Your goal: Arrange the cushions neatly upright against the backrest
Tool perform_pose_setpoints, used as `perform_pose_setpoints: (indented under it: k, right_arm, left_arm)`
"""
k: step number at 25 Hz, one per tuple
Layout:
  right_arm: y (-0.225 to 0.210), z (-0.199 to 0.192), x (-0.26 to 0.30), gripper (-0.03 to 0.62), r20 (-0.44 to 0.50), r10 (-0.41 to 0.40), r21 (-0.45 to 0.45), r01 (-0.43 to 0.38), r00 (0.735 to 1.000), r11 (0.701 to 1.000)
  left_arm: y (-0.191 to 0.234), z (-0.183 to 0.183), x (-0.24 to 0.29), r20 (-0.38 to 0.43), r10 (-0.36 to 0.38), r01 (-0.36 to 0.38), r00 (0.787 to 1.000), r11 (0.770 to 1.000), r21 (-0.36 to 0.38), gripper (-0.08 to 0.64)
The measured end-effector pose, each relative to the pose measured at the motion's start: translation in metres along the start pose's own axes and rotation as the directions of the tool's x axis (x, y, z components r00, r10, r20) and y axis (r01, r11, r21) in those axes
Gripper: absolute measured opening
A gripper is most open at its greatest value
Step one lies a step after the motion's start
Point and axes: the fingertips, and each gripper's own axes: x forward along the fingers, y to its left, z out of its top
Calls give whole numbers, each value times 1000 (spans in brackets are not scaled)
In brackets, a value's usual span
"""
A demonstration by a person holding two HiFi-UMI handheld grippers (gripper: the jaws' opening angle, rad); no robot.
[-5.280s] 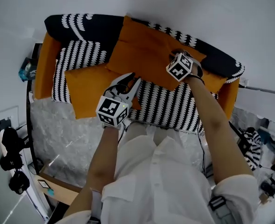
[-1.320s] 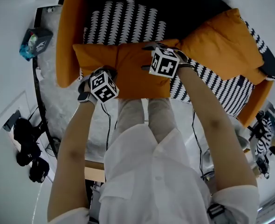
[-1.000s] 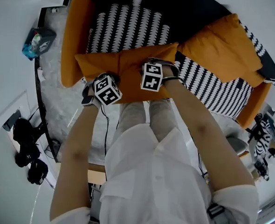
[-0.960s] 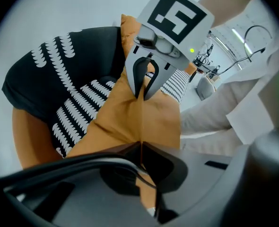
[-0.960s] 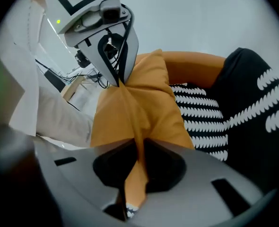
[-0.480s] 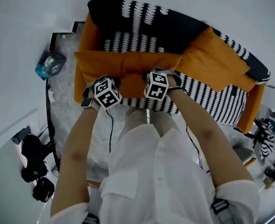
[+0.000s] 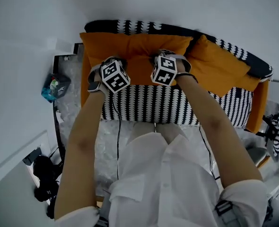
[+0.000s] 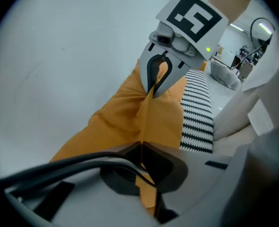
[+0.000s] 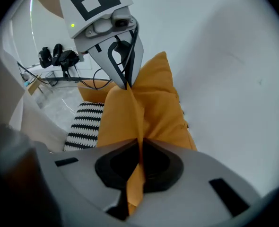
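While the sofa (image 7: 149,105) sits against the wall (image 7: 130,4) with its backrest (image 7: 144,26) running along the top of the head view, the orange cushion (image 7: 135,46) being held is up at the left end of that backrest, roughly upright, long side along it. The second orange cushion (image 7: 220,63) leans at the right end, its corner touching or overlapping the first; can't tell which. Left gripper (image 8: 140,146) and right gripper (image 9: 139,148) both have jaws clamped nearly together on a thin fold of the held cushion's edge, side by side near its middle. Risks, my read: the pinch is fabric only, not filling — a tug could pull the fold out, or the cushion sags around the grip. Both holds sit close together, so the outer corners are unsupported and may flop forward on release. Let go before the bottom edge settles on the sofa and it probably slides down flat. Pushing too far right would knock the second cushion over.
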Motion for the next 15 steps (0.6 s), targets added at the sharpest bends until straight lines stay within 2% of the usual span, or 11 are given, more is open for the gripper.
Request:
perform_pose_setpoints:
  k: [3, 6, 9, 13, 15]
  right_arm:
    - [-9, -14, 21, 18, -35, -13, 22, 13, 999, 1000]
    - [-3, -29, 50, 34, -85, 23, 31, -20, 996, 999]
    - [14, -45, 76, 48, -120, 58, 25, -55, 991, 998]
    - [14, -45, 91, 28, -130, 12, 21, -10, 991, 1000]
    - [11, -43, 92, 39, -133, 17, 43, -11, 991, 999]
  left_arm:
    - [9, -2, 28, -14, -4, 4, 1000, 1000, 19, 22]
    - [11, -13, 65, -54, -36, 37, 998, 999, 21, 31]
    - [4, -27, 96, -95, -63, 63, 993, 998, -8, 38]
    - [12, -39, 105, -81, -15, 9, 997, 998, -64, 31]
    - [18, -40, 103, -72, 7, -12, 997, 997, -76, 45]
